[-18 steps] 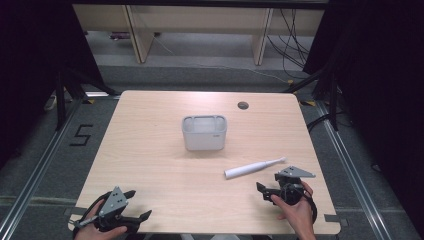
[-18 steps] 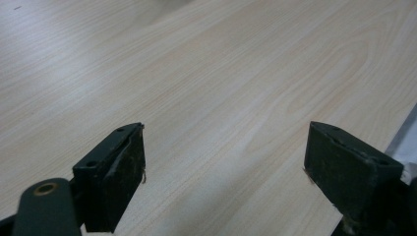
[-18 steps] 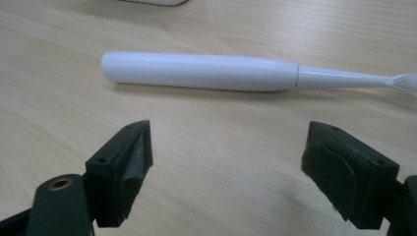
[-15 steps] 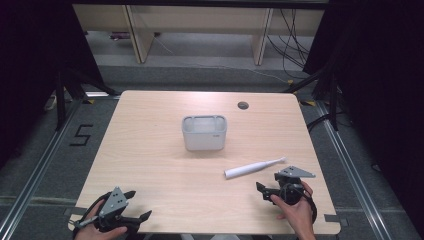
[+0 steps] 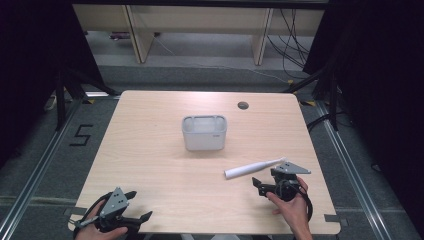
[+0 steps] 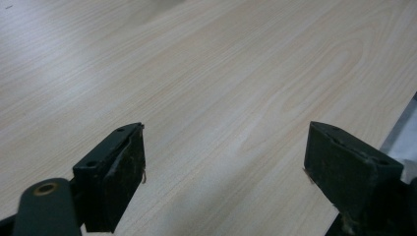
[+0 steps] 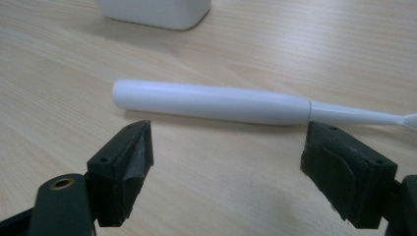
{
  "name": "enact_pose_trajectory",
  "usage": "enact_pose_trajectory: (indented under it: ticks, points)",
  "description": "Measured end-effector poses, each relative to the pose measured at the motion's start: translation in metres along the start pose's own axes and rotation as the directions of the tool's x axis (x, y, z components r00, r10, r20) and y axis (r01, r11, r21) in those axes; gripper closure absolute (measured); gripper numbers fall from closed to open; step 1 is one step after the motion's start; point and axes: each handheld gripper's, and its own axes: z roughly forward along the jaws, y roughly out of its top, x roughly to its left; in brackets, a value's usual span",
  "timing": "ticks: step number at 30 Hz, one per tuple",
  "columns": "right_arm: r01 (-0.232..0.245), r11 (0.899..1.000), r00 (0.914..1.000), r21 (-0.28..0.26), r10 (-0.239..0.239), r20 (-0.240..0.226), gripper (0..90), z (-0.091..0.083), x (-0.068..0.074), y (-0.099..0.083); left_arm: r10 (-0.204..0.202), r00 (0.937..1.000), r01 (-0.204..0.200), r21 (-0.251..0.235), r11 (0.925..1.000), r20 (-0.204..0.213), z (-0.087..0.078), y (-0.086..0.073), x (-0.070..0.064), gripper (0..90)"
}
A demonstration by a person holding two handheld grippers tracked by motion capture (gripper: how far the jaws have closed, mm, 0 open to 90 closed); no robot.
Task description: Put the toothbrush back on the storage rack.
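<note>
Pale wood-grain laminate covers the table [image 5: 150,150], a rounded-corner slab with a small dark round hole [image 5: 243,105] near its far edge, standing on grey carpet with black drapes at both sides. From the high view, a white plastic tub [image 5: 204,132], boxy with softened corners, sits near the middle; a smooth white toothbrush [image 5: 254,168] lies flat toward the near right, slim neck pointing right. The right gripper [image 5: 261,184], black with a grey three-cornered plate, sits just beside the toothbrush on its near side, held by a hand [image 5: 292,210]. The left gripper [image 5: 142,212] rests at the near left corner, well apart from both things. In the left gripper view, the two blocky, scuffed black jaws stand wide apart over bare wood. In the right gripper view, the jaws are likewise spread wide, with the toothbrush [image 7: 211,102] lying crosswise just beyond them, a glossy cylinder tapering to a thin neck, and the tub [image 7: 155,12] farther off.
</note>
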Motion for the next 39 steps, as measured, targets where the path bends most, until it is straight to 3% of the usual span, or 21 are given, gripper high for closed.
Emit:
enact_pose_trajectory:
  ticks: [1, 2, 3, 5, 8, 10, 11, 12, 15, 19, 20, 21, 23, 25, 26, 28, 34, 35, 36, 38, 39]
  points:
    - [0.008, 1.0, 0.9999, -0.022, -0.008, -0.006, 21.3, 0.002, 0.001, 0.001, -0.023, 0.9997, 0.023, -0.014, 0.9996, 0.007, 0.001, 0.0, -0.002, 15.5]
    - [0.007, 1.0, 0.9999, -0.025, -0.007, -0.01, 22.3, 0.003, 0.002, 0.003, -0.015, 0.9998, 0.015, -0.006, 0.9999, 0.01, 0.001, 0.0, -0.001, 15.5]
    - [0.052, 0.998, 0.9983, -0.042, -0.053, -0.024, 24.5, 0.005, 0.0, 0.005, -0.02, 0.9998, 0.02, -0.007, 0.9998, 0.009, 0.002, 0.0, -0.002, 15.5]
    - [0.03, 0.999, 0.9992, -0.037, -0.031, -0.024, 28.2, 0.006, 0.005, 0.008, -0.018, 0.9998, 0.018, -0.007, 0.9998, 0.011, 0.002, 0.0, -0.002, 15.5]
    - [0.04, 0.998, 0.9983, -0.041, -0.042, -0.041, 35.4, 0.009, 0.008, 0.011, 0.0, 1.0, 0.0, 0.01, 0.9999, 0.008, 0.002, 0.0, -0.002, 15.6]
    - [0.048, 0.998, 0.998, -0.031, -0.049, -0.04, 40.5, 0.011, 0.009, 0.014, -0.02, 0.9997, 0.02, -0.008, 0.9998, 0.015, 0.002, 0.0, -0.002, 15.6]
    - [0.02, 0.999, 0.9991, -0.038, -0.021, -0.036, 42.6, 0.013, 0.013, 0.015, -0.021, 0.9997, 0.021, -0.011, 0.9997, 0.011, 0.002, 0.0, -0.003, 15.6]
    - [0.049, 0.998, 0.9983, -0.042, -0.05, -0.031, 44.1, 0.014, 0.012, 0.018, -0.02, 0.9997, 0.02, -0.008, 0.9998, 0.013, 0.002, 0.0, -0.002, 15.6]
    - [0.073, 0.996, 0.9966, -0.052, -0.075, -0.033, 50.7, 0.019, 0.016, 0.023, -0.02, 0.9997, 0.021, -0.009, 0.9998, 0.01, 0.002, 0.0, -0.002, 15.6]
    - [0.068, 0.997, 0.9965, -0.035, -0.07, -0.046, 60.3, 0.026, 0.024, 0.026, 0.007, 0.9999, -0.007, 0.008, 0.9999, 0.013, 0.002, 0.0, -0.001, 15.7]
    - [0.095, 0.995, 0.9942, -0.043, -0.097, -0.047, 61.5, 0.028, 0.022, 0.027, -0.021, 0.9997, 0.021, -0.006, 0.9998, 0.014, 0.003, -0.001, -0.002, 15.7]
    - [0.121, 0.992, 0.9917, -0.035, -0.122, -0.04, 64.1, 0.029, 0.024, 0.029, -0.023, 0.9996, 0.023, -0.007, 0.9997, 0.014, 0.003, 0.0, -0.003, 15.7]
    - [0.147, 0.989, 0.9884, -0.034, -0.148, -0.032, 68.4, 0.031, 0.026, 0.031, 0.012, 0.9999, -0.012, 0.018, 0.9998, 0.012, 0.001, 0.001, -0.001, 15.7]
    - [0.142, 0.99, 0.9888, -0.02, -0.143, -0.043, 72.1, 0.035, 0.031, 0.033, -0.001, 0.9998, 0.001, 0.012, 0.9999, 0.018, 0.001, 0.0, -0.002, 15.7]
    - [0.184, 0.983, 0.9814, -0.02, -0.185, -0.051, 73.5, 0.038, 0.031, 0.034, 0.008, 0.9999, -0.008, -0.002, 1.0, 0.014, 0.002, 0.0, -0.001, 15.7]
    - [0.164, 0.986, 0.9854, -0.009, -0.164, -0.046, 75.4, 0.041, 0.035, 0.035, 0.013, 0.9999, -0.013, 0.003, 0.9999, 0.009, 0.002, 0.0, -0.001, 15.7]
    - [0.2, 0.98, 0.9771, -0.001, -0.2, -0.073, 80.1, 0.054, 0.041, 0.041, 0.004, 1.0, -0.004, 0.001, 1.0, 0.007, 0.001, 0.0, -0.001, 15.8]
    - [0.189, 0.982, 0.9794, -0.003, -0.188, -0.073, 83.3, 0.059, 0.046, 0.043, -0.025, 0.9996, 0.026, -0.017, 0.9995, 0.014, 0.002, -0.001, -0.004, 15.9]
    - [0.213, 0.977, 0.9738, -0.002, -0.212, -0.081, 84.2, 0.06, 0.046, 0.044, -0.024, 0.9996, 0.024, -0.015, 0.9996, 0.017, 0.002, -0.001, -0.004, 16.0]
    - [0.207, 0.978, 0.9746, -0.002, -0.207, -0.085, 85.8, 0.064, 0.05, 0.044, 0.008, 0.9999, -0.008, 0.006, 1.0, 0.014, 0.001, 0.0, -0.002, 16.0]
    - [0.197, 0.98, 0.9773, 0.013, -0.195, -0.083, 87.0, 0.065, 0.052, 0.045, -0.007, 0.9999, 0.007, -0.009, 0.9999, 0.011, 0.002, 0.0, -0.003, 16.0]
